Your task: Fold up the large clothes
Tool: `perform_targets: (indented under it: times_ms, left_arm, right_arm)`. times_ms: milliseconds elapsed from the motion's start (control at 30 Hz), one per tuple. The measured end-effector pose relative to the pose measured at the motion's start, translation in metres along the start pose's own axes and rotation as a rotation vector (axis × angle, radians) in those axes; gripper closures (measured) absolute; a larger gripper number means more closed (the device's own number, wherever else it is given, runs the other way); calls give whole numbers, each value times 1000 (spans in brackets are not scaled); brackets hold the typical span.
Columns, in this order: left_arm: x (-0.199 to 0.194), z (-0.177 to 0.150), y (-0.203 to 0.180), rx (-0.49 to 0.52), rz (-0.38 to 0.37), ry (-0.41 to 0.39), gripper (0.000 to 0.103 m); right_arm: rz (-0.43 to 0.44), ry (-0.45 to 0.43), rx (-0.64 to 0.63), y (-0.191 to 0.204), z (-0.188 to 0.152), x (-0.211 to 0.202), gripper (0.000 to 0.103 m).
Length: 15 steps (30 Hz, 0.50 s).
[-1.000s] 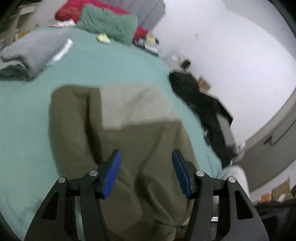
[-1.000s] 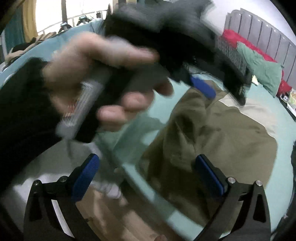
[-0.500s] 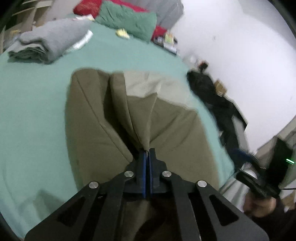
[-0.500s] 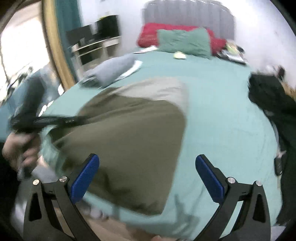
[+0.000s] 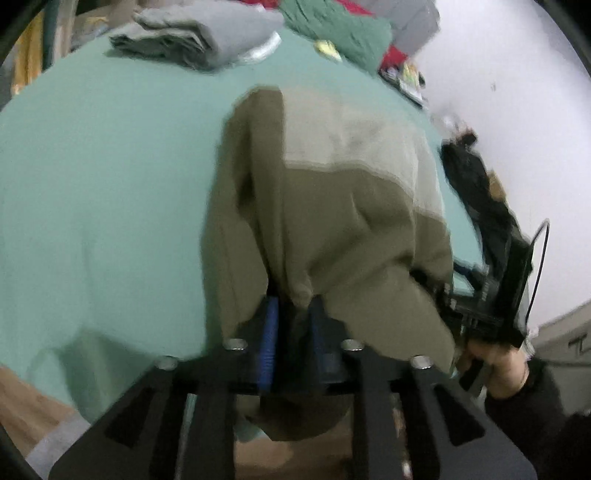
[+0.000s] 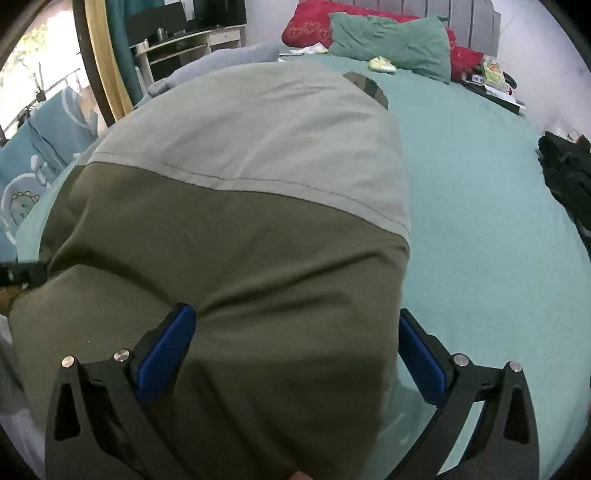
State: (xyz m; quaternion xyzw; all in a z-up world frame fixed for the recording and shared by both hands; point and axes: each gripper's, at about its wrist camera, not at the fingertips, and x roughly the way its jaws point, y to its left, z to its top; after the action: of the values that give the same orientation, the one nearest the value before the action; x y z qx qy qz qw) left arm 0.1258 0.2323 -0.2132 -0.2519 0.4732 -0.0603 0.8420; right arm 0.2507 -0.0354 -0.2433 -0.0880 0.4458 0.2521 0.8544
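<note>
An olive garment with a pale grey panel lies on the green bed, its near end hanging over the bed's edge. My left gripper is shut on a bunched fold of its near hem. In the right wrist view the same garment fills the middle. My right gripper is open, its blue pads either side of the garment's right near edge, with cloth lying between them. The right gripper and the hand that holds it also show in the left wrist view, at the garment's right corner.
The green sheet spreads to the right. A folded grey cloth lies at the far left. Green and red pillows lie by the headboard. A black garment lies at the right edge. Wooden floor shows below the bed.
My left gripper closed on the garment's near hem and still holds it, now bunched. My right gripper swung over from the left side and came down over the garment's right near edge.
</note>
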Motion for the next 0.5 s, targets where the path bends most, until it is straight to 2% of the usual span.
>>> perform_targets:
  times_ms: [33,67,133,200,300,333,400,500]
  left_arm:
    - [-4,4,1,-16,-2,-28,53]
    - [-11,10,1,-32,-13,-69,50]
    - [-16,26,-7,-9,-20,-115,50]
    - [-17,41,-29,67,-24,-139,50]
    - [-1,46,-55,144,-20,-109,50]
    - [5,44,-59,148,-17,-98,50]
    - [15,36,-58,128,-33,-68,49]
    - [23,22,-45,85,-18,-51,48]
  right_arm:
    - [9,-1,6,-3,1,-1,0]
    - [27,-5,19,-6,1,-2,0]
    - [49,-21,19,-9,1,-10,0]
    - [45,-76,-2,-9,6,-26,0]
    - [75,-152,60,-24,7,-54,0]
    - [98,-149,103,-34,6,-59,0]
    - [212,-73,229,-55,-5,-52,0]
    - [364,19,320,-65,-31,-26,0]
